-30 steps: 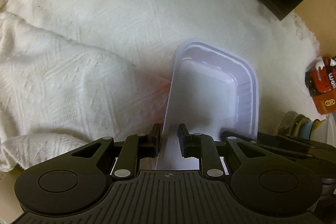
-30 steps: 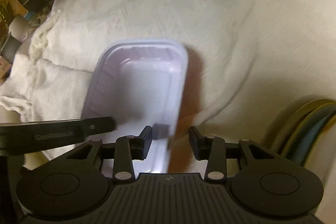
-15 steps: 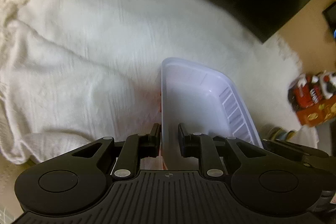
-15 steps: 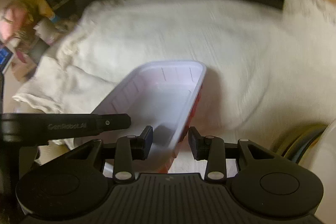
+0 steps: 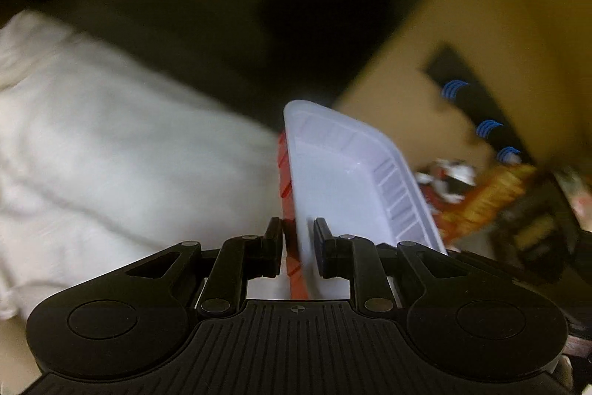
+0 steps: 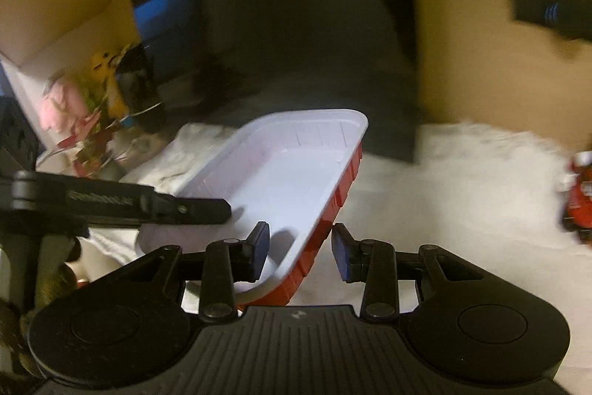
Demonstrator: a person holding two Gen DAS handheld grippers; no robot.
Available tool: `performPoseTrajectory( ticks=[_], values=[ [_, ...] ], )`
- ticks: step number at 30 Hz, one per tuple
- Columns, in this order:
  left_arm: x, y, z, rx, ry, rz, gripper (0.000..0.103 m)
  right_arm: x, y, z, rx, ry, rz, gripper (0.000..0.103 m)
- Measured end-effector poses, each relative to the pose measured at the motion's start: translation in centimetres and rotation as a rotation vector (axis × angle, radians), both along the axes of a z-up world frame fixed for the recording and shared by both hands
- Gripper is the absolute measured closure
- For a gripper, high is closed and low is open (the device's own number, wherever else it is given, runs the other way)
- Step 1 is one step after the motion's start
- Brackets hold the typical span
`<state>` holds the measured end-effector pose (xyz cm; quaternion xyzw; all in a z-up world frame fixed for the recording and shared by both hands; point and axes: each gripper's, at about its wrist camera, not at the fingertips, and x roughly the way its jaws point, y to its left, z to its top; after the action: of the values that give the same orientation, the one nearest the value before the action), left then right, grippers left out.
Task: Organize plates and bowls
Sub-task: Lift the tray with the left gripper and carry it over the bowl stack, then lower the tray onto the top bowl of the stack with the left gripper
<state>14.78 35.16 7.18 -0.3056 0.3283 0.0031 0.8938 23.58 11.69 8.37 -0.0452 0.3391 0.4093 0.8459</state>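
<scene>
Both the left claw (image 5: 298,248) and right claw (image 6: 299,252) are clamped on the tray (image 6: 292,173), held clear above the white cloth (image 6: 462,195), not yet set anywhere

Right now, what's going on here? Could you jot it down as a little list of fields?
held item: tray, white inside, red outside
left gripper: shut on the tray's long wall
right gripper: jaws astride the opposite wall
tray position: lifted above the white cloth, tilted
tray contents: nothing visible
background: flowers, snack packet, blurred
</scene>
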Motion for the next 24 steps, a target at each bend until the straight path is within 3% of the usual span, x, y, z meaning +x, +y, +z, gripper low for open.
performPoseTrajectory(
  ticks=[6,12,18,24],
  values=[
    [3.7,-7.0,1.7,0.060,-0.017,-0.192,0.083,0.0,-6.7,0.0,-0.050,-0.040,-0.121,0.064],
    [6.4,-12.2,-2.6,0.100,0.096,-0.320,0.083,1.4,-10.3,-5.2,-0.132,0.083,-0.199,0.064],
    [7.9,-13.4,-8.2,0.086,0.250,-0.291,0.085,2.9,-11.1,-9.4,-0.171,0.189,-0.200,0.064],
    [7.7,-12.4,-8.3,0.063,0.261,-0.235,0.085,2.9,-10.5,-9.8,-0.207,0.164,-0.145,0.062]
  ],
)
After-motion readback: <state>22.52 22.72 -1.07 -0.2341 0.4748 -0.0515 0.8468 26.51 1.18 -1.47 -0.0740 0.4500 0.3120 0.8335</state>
